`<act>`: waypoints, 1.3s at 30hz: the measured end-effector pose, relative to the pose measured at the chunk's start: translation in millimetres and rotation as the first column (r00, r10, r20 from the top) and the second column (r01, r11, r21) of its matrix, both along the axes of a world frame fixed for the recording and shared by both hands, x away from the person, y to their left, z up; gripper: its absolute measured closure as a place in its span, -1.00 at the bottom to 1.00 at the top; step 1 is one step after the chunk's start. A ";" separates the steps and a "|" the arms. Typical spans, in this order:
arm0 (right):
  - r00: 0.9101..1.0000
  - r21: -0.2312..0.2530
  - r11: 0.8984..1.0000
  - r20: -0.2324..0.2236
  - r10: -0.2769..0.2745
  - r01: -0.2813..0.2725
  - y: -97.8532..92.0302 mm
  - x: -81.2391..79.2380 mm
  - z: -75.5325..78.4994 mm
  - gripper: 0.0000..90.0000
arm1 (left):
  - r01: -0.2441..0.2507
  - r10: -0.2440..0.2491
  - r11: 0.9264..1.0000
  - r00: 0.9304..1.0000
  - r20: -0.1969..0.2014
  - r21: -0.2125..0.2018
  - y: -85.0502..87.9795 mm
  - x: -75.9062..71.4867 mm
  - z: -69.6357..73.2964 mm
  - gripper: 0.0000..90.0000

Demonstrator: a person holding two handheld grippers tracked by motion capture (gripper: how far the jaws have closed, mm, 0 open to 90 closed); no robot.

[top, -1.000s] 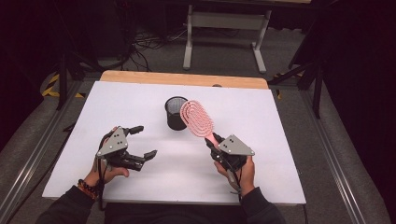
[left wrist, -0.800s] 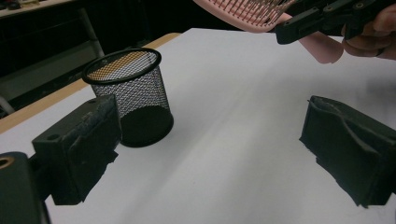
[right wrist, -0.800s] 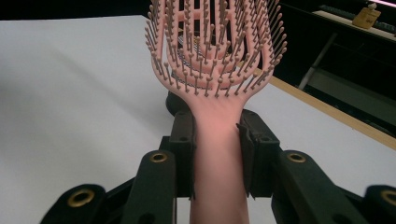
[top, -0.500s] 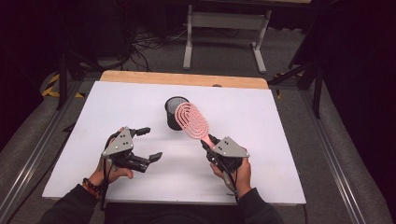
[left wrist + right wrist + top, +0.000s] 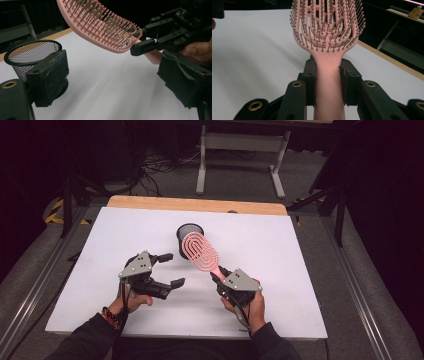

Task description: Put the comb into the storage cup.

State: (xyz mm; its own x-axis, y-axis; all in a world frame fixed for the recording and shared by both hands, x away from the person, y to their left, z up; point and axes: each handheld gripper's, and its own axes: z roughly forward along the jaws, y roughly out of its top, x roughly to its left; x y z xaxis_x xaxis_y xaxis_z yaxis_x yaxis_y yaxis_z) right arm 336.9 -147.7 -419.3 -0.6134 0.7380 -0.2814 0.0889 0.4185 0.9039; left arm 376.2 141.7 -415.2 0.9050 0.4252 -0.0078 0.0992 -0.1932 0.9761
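Between the right gripper's (image 5: pixel 327 75) fingers (image 5: pixel 310 75) the pink hairbrush (image 5: pixel 201 251) was pinched by its handle, its head held up just over the black mesh cup (image 5: pixel 188 231) on the white table (image 5: pixel 300 270). To do this well, I think the brush should tip handle-down and go slowly into the cup. The left gripper (image 5: pixel 166 270) lay low beside it, fingers wide, holding nothing, just closing a little.

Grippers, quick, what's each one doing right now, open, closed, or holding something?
Left gripper: open, holding nothing; its jaws have just been closing a little.
Right gripper: closed on the pink hairbrush by its handle.
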 end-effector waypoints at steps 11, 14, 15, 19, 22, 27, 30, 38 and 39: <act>1.000 -0.015 1.000 0.016 0.010 -0.009 8.2 -3.1 -3.4 0.53 | 0.010 -0.012 0.999 0.999 -0.048 -0.047 -14.5 5.9 -0.6 -0.74; 1.000 -0.020 1.000 0.017 0.018 -0.017 9.9 -3.6 -4.8 0.53 | 0.007 -0.011 0.999 0.998 -0.064 -0.054 -17.2 7.6 -1.5 -0.73; 1.000 -0.021 1.000 0.019 0.018 -0.018 10.3 -3.8 -5.1 0.53 | 0.006 -0.010 0.998 0.997 -0.075 -0.055 -17.8 8.5 -1.7 -0.73; 0.999 -0.028 0.999 0.022 0.028 -0.028 13.9 -4.9 -7.5 0.53 | -0.002 -0.004 0.998 0.996 -0.091 -0.069 -19.1 10.9 -1.7 -0.69; 0.999 -0.033 0.999 0.021 0.035 -0.034 16.0 -5.2 -9.2 0.53 | -0.008 -0.002 0.996 0.995 -0.102 -0.091 -18.7 12.2 -1.8 -0.65; 0.999 -0.042 0.998 0.015 0.043 -0.043 19.4 -4.4 -13.5 0.53 | -0.021 0.009 0.992 0.995 -0.100 -0.120 -18.6 12.8 -1.0 -0.47; 0.999 -0.057 0.997 0.018 0.048 -0.046 22.0 -4.9 -15.1 0.53 | -0.018 0.004 0.990 0.995 -0.098 -0.138 -19.5 12.6 -0.2 -0.38; 0.999 -0.059 0.997 0.022 0.041 -0.040 24.1 -5.2 -17.5 0.54 | -0.031 0.016 0.984 0.996 -0.087 -0.173 -19.2 12.0 3.6 -0.05; 0.999 -0.058 0.998 0.021 0.037 -0.036 24.3 -5.2 -17.8 0.54 | -0.031 0.015 0.983 0.996 -0.089 -0.179 -19.3 12.1 3.7 -0.03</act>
State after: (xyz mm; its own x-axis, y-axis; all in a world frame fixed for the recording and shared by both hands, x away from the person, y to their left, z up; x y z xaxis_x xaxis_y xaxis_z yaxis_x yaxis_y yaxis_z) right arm 331.6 -123.4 -437.0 -0.6330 0.6971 -0.3368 0.0527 0.4728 0.8796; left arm 388.3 122.4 -411.5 0.8874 0.4307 -0.1642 0.1875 -0.0118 0.9822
